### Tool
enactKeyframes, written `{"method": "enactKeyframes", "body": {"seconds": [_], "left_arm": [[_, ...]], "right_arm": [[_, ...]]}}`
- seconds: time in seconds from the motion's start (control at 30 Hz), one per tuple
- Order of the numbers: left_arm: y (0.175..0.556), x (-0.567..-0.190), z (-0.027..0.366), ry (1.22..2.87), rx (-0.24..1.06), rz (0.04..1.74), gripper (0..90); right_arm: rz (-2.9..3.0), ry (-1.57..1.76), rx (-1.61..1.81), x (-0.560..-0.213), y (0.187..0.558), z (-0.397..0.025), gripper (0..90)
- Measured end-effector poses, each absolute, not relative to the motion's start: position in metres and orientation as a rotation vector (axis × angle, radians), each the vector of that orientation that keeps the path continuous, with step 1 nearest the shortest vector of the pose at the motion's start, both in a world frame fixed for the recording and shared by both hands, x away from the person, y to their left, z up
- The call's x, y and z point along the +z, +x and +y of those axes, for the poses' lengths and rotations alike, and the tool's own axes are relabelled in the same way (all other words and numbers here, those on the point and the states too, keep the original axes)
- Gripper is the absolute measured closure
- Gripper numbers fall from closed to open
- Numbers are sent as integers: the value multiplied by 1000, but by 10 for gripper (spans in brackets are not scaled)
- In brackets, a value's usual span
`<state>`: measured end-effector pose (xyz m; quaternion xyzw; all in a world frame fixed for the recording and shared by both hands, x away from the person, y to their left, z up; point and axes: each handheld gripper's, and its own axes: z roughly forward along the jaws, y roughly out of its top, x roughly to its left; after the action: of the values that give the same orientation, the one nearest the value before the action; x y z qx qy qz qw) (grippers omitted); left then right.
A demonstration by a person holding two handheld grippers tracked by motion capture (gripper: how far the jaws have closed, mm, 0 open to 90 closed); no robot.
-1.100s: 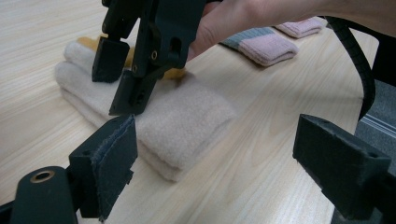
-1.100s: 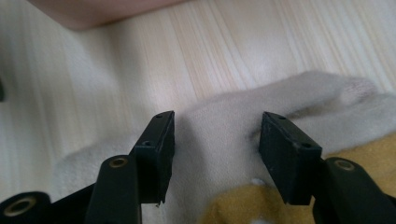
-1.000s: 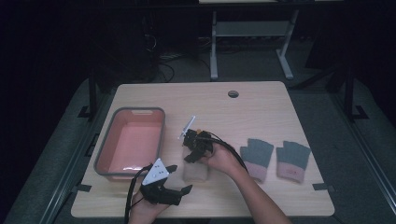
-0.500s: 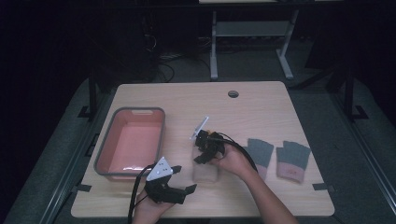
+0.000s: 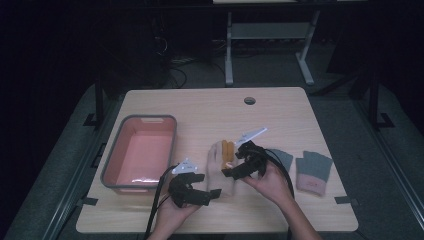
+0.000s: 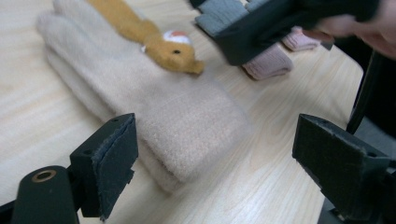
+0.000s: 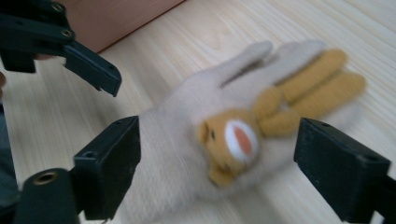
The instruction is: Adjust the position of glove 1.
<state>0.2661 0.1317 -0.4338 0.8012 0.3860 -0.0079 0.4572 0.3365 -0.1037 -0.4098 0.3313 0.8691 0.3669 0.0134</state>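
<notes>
The beige glove [image 6: 154, 107] lies flat on the counter [image 5: 200, 115] between both grippers, fingers open. It looks soft and light; its cuff seems the best hold.

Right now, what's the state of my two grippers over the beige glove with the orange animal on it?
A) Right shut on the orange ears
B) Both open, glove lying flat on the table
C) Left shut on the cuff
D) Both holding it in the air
B: the left gripper and the right gripper both have jaws spread wide, and the beige glove lies flat on the table.
</notes>
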Motion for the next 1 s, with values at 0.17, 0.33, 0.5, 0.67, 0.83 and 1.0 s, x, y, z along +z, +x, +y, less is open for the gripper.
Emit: {"method": "enactKeyframes", "body": {"seconds": [0.17, 0.33, 0.5, 0.67, 0.83, 1.0], "left_arm": [[274, -435, 133, 1941, -56, 998, 143], [284, -442, 132, 1933, -106, 1097, 182], [288, -448, 126, 1960, -111, 1157, 231], [293, -453, 128, 1932, -130, 1220, 263], [295, -454, 130, 1874, -145, 1245, 325], [298, -461, 128, 1882, -175, 1294, 367]], "right_arm": [[2684, 1126, 1170, -416, 328, -114, 142], [2674, 1235, 1187, -426, 321, -120, 147], [2665, 1297, 1226, -432, 322, -122, 179], [2647, 1359, 1251, -437, 322, -123, 308], [2641, 1466, 1280, -446, 324, -125, 366], [2606, 1567, 1292, -454, 325, -124, 393]]}}
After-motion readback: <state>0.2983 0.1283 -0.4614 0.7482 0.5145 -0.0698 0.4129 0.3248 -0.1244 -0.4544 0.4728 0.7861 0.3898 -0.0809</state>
